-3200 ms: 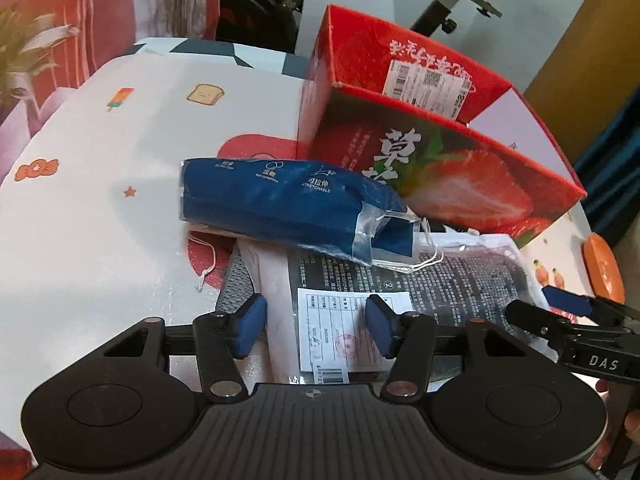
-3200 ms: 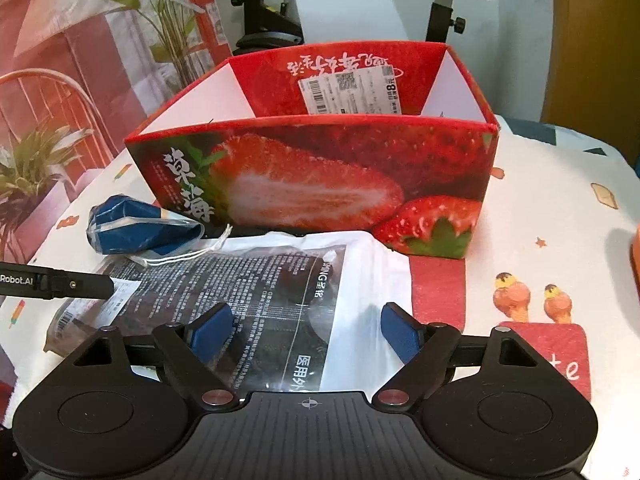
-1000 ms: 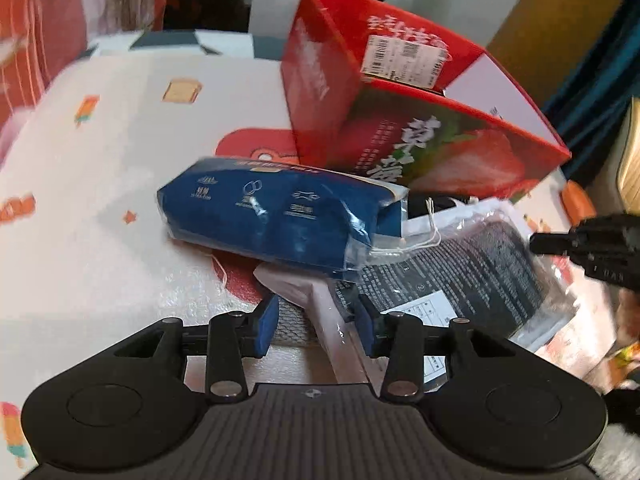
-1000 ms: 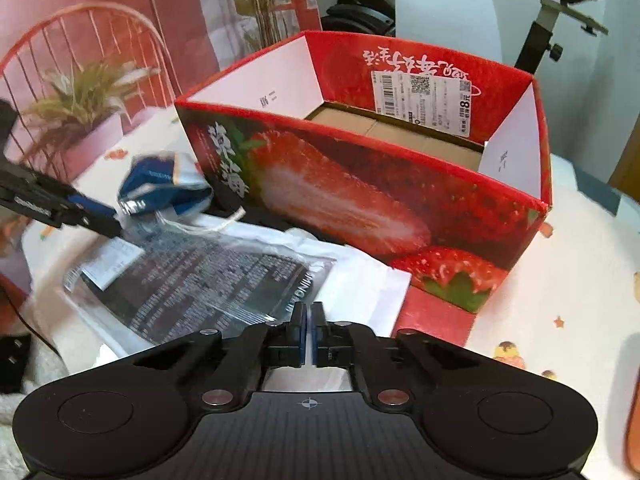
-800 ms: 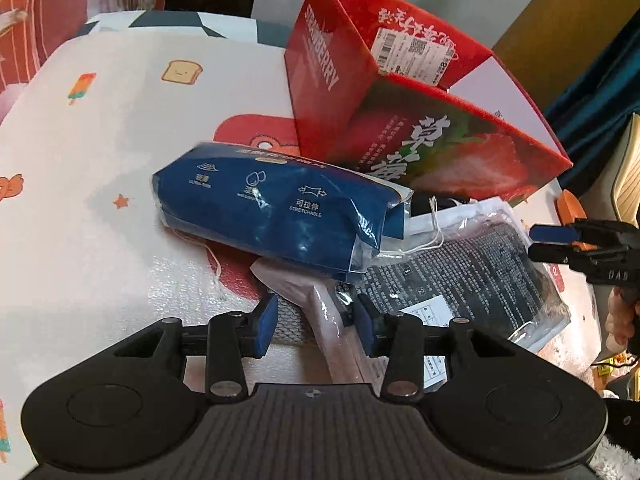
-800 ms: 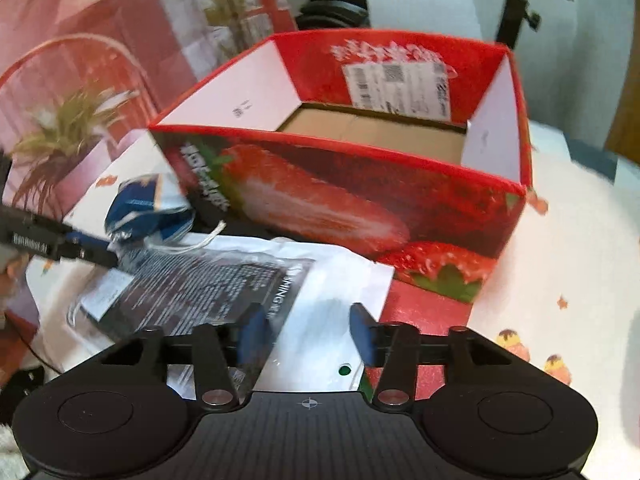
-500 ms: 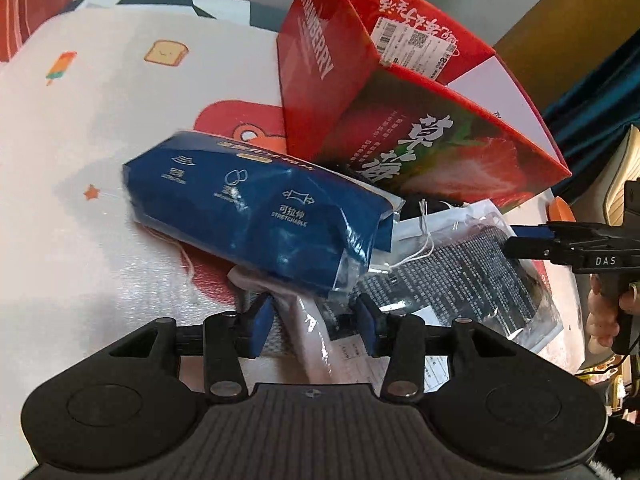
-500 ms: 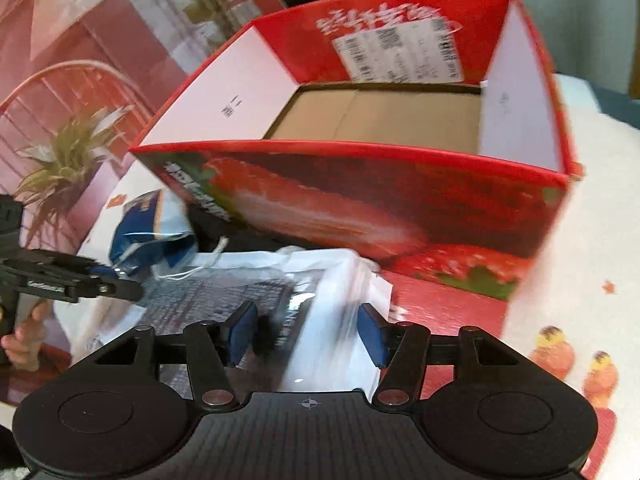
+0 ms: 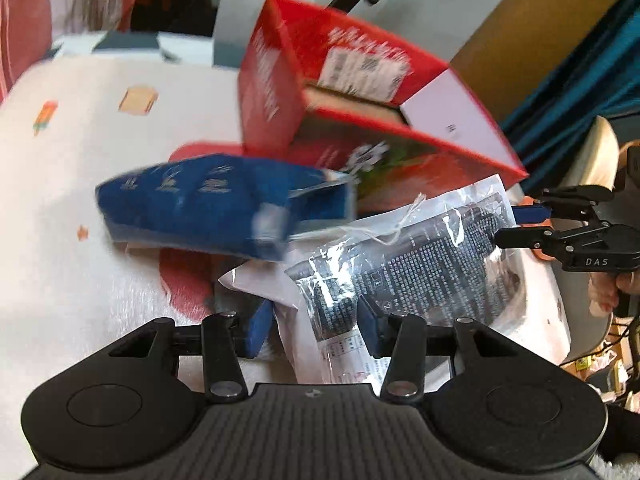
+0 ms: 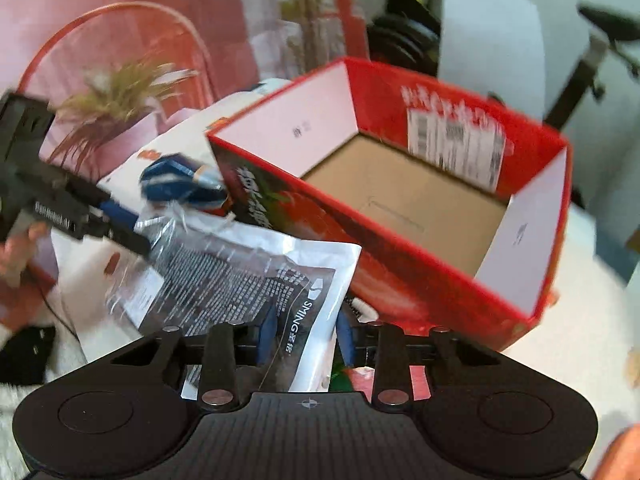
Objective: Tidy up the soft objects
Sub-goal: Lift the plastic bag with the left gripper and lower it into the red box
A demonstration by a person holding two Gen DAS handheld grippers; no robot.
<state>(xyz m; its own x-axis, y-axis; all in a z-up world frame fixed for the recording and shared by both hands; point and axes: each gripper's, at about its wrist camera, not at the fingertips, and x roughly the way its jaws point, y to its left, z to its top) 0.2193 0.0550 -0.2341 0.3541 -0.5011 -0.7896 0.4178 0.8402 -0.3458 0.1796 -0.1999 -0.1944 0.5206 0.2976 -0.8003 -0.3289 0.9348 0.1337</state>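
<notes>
Only from the right wrist, strawberry box's (image 10: 400, 208) bare cardboard floor.

- Bright, even indoor light; glare streaks the clear packet (image 9: 420, 264).
- Motion blur smears the red box (image 10: 400, 208).
- Fisheye bends and darkens the corners.

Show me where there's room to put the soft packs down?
The red box has room: its brown floor shows nothing inside. The tablecloth left of the blue pack is bare too. It is crowded in front of the box, where the blue pack and the black-and-white pack overlap between the left gripper and the closing right gripper.
</notes>
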